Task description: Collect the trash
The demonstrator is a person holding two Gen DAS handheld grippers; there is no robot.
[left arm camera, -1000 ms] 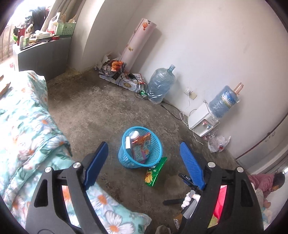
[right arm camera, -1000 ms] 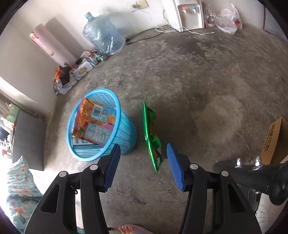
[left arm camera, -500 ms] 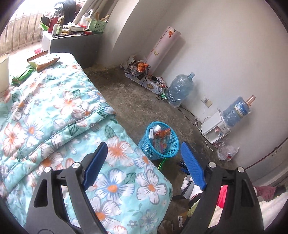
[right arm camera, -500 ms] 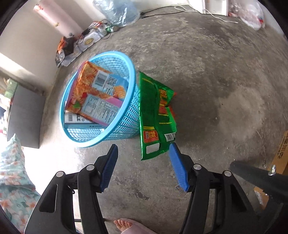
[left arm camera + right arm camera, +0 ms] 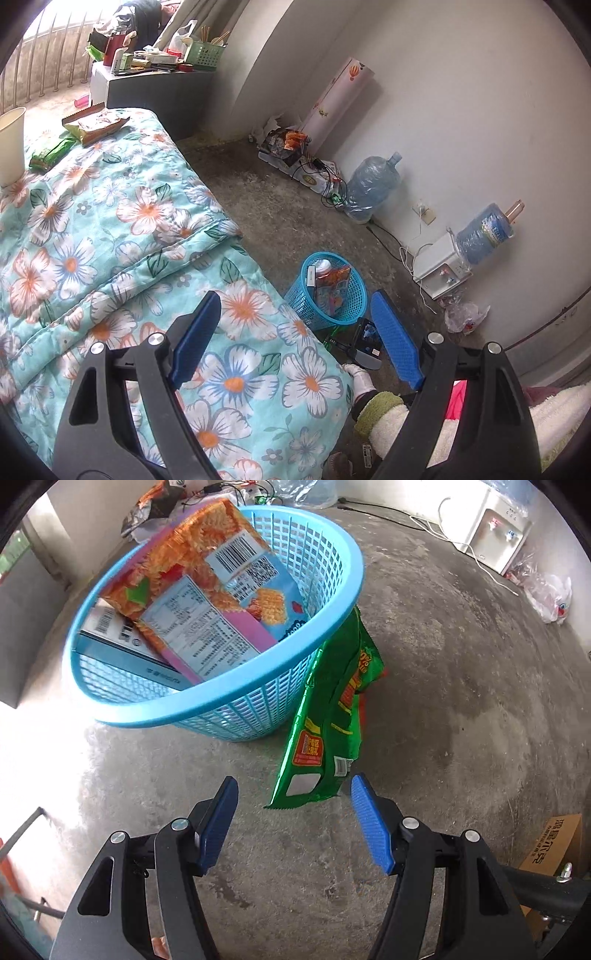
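The right hand-held gripper hangs low over the grey concrete floor with its blue-padded jaws spread wide and nothing between them. Just ahead of its tips lies the serrated lower edge of a crumpled green foil snack bag, which leans upright against the side of a round blue plastic mesh basket. Inside the basket an orange-and-pink printed snack packet rests tilted over a flat blue-and-white box.

The left hand-held gripper is likewise wide open and empty, held above the foot corner of a bed covered by a teal flower-print quilt. Beyond that corner the basket stands on the floor. At the bed's far end lie a brown-and-green snack wrapper, a small green wrapper and a white paper cup.
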